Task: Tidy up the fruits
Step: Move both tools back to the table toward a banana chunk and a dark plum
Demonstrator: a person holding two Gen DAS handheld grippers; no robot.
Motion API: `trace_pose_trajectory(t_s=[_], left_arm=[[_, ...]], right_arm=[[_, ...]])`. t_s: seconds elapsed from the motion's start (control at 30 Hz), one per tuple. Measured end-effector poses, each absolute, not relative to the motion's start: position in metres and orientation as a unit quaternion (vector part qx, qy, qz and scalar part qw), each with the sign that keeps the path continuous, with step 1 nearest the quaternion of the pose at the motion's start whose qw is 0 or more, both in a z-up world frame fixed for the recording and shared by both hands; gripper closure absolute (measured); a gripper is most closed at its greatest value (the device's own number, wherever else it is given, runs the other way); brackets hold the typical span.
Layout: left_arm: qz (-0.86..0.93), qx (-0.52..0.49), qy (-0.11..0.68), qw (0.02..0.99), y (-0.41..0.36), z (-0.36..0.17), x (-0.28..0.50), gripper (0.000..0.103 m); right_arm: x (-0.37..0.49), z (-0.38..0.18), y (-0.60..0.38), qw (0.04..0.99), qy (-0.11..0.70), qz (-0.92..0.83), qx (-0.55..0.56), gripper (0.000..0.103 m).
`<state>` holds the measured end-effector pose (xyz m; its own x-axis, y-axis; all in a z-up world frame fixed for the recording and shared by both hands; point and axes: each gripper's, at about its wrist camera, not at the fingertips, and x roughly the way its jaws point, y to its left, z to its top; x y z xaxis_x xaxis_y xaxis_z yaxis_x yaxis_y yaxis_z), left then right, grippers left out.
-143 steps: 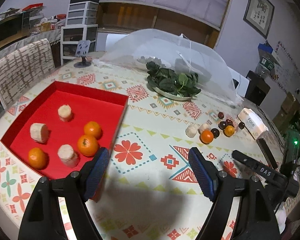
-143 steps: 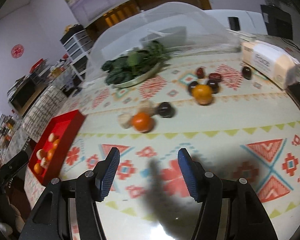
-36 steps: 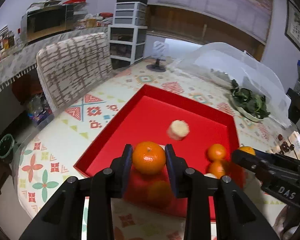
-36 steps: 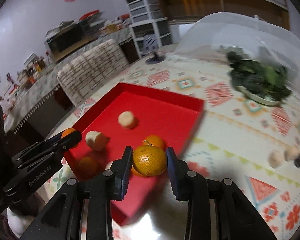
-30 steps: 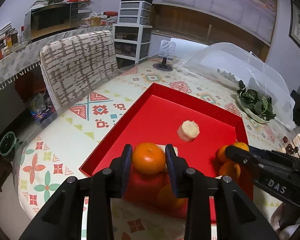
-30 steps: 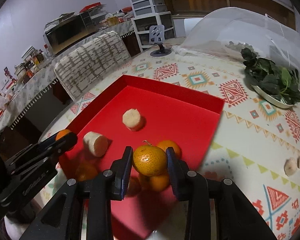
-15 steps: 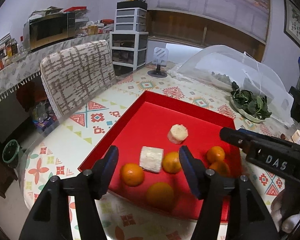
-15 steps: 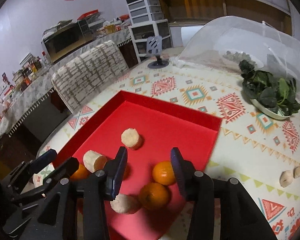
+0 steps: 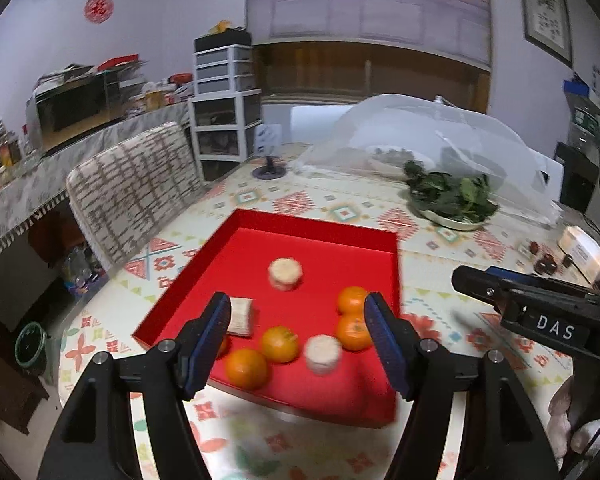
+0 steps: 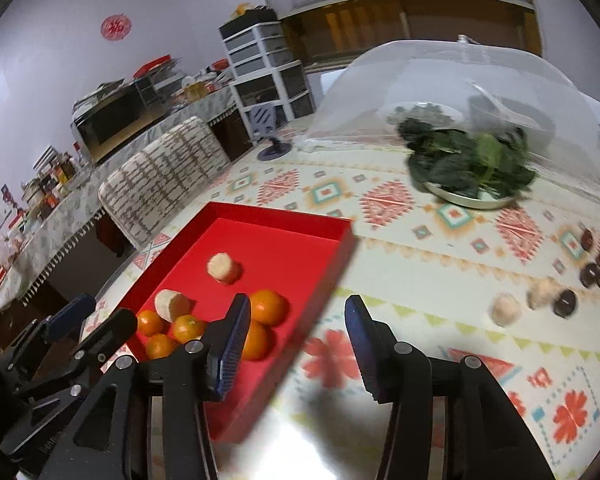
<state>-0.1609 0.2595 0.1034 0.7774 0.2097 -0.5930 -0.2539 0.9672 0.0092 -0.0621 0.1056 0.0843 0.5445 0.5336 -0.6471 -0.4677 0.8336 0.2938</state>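
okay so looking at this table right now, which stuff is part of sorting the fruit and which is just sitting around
Part of the job:
red tray
oranges in it
banana pieces in it
banana pieces on the table
dark fruits

Just lying about:
plate of greens
mesh food cover
white box
chair

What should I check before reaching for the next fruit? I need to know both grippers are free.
1. Left gripper open, holding nothing: ok.
2. Right gripper open, holding nothing: ok.
3. Oranges lie inside the red tray: ok.
4. Banana pieces on the tablecloth, outside the tray: not ok.
5. Dark fruits also outside the tray: not ok.
6. Plate of greens apart from that loose fruit: ok.
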Motion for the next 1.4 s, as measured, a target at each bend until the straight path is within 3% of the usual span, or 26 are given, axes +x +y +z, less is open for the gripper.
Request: trace_pose_trajectory(t_s=[0.67,1.4], left_arm=[[-0.004,-0.032,0.346,0.938,0.155,0.086,-0.145,0.031],[-0.031,-0.047,0.380,0.923,0.147,0.058,-0.117,0.031]], right_arm=[[-0.073,0.041,-0.136,0.896,0.416,0.113,0.108,0.048],[-0.033,0.021,-0.111,0.884,0.440,0.131,0.087,0.048]])
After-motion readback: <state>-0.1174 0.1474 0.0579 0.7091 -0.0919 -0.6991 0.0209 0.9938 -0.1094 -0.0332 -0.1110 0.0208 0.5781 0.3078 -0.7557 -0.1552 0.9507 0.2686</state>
